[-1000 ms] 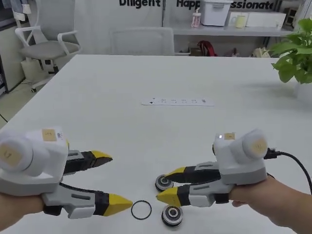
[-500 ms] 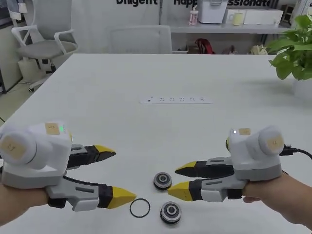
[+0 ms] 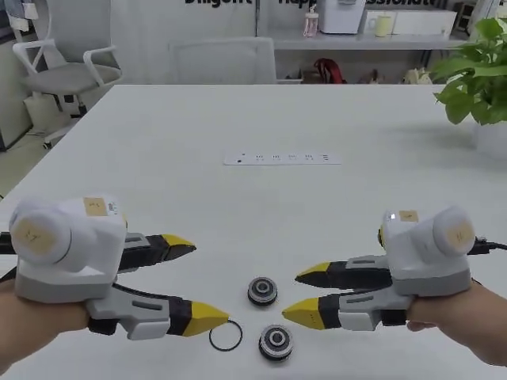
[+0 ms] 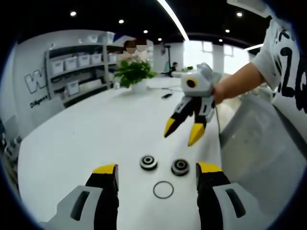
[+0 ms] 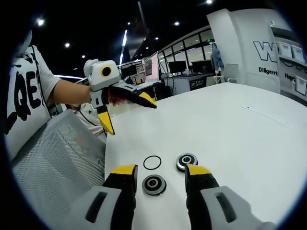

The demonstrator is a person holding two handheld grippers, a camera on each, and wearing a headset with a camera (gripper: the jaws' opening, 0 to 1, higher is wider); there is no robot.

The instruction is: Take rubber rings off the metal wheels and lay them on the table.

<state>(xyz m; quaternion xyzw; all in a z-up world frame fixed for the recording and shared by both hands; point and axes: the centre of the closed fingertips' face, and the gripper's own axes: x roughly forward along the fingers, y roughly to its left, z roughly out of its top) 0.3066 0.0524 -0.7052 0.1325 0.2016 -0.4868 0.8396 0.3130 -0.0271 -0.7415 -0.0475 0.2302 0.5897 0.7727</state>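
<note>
Black and thin, a loose rubber ring lies flat on the white table, just off the yellow tip of the left gripper's lower jaw. Two small round metal wheels with dark rims stand close by. The far metal wheel sits between the two grippers, and the near metal wheel sits just right of the ring, not touching it. The right gripper points its yellow tips toward the far wheel. Both grippers hover with jaws spread apart, gripping nothing. A flat white power strip lies farther up the table.
</note>
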